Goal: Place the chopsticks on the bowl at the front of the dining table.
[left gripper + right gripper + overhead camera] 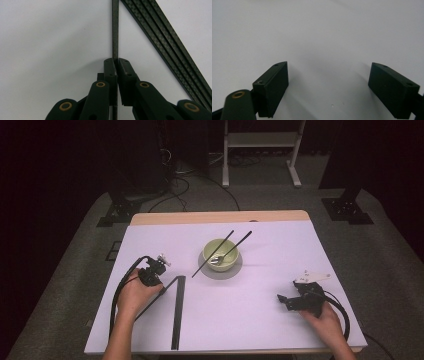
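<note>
Overhead, your left gripper sits at the near left, its tips hidden where a thin strip meets it; a wider strip lies just right. One bowl holds a spoon and two rods. Your left gripper's view shows jaws clamped on the thin strip. Your right gripper has jaws spread wide above bare table.
</note>
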The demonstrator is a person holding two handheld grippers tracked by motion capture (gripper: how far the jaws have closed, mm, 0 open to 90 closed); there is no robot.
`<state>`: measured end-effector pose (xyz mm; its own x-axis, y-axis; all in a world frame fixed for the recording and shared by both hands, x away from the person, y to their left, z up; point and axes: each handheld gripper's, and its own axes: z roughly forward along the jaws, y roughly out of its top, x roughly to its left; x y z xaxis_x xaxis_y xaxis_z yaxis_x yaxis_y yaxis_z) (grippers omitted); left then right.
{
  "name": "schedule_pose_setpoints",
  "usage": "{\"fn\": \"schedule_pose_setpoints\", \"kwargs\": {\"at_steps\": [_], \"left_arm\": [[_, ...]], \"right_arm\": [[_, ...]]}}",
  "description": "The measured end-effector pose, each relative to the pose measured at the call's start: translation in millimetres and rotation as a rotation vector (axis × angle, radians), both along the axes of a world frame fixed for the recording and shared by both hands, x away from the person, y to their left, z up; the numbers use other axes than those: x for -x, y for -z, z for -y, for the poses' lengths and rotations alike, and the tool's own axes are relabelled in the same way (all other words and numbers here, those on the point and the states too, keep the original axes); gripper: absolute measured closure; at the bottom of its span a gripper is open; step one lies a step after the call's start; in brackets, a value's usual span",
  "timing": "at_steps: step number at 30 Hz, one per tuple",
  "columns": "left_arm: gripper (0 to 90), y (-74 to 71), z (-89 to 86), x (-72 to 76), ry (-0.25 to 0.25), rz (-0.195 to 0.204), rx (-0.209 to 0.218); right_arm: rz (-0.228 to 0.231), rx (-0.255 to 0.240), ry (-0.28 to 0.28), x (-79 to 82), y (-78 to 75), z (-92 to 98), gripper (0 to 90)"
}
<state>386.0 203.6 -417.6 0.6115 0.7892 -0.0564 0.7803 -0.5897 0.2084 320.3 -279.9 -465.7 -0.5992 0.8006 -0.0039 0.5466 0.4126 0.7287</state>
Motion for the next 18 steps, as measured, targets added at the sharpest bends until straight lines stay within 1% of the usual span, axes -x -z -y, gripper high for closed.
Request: {"fn": "schedule_pose_setpoints", "kwargs": {"at_steps": [2, 7, 12, 18], "left_arm": [[85.9, -0.1, 0.7, -1.7, -0.007, -0.013, -0.002], [86.0, -0.5, 1.6, -3.5, -0.014, -0.028, -0.009], [86.1, -0.8, 0.8, -3.3, -0.029, -0.027, -0.003], [86.2, -1.0, -2.9, -3.3, -0.053, -0.025, 0.028]], "right_arm": [[0.0, 0.0, 0.0, 0.0, 0.0, 0.0, 15.2], [0.0, -0.001, 0.0, 0.0, 0.0, 0.0, 15.2], [0.0, 0.0, 0.0, 0.0, 0.0, 0.0, 15.2], [0.0, 0.0, 0.0, 0.0, 0.0, 0.0, 15.2]]}}
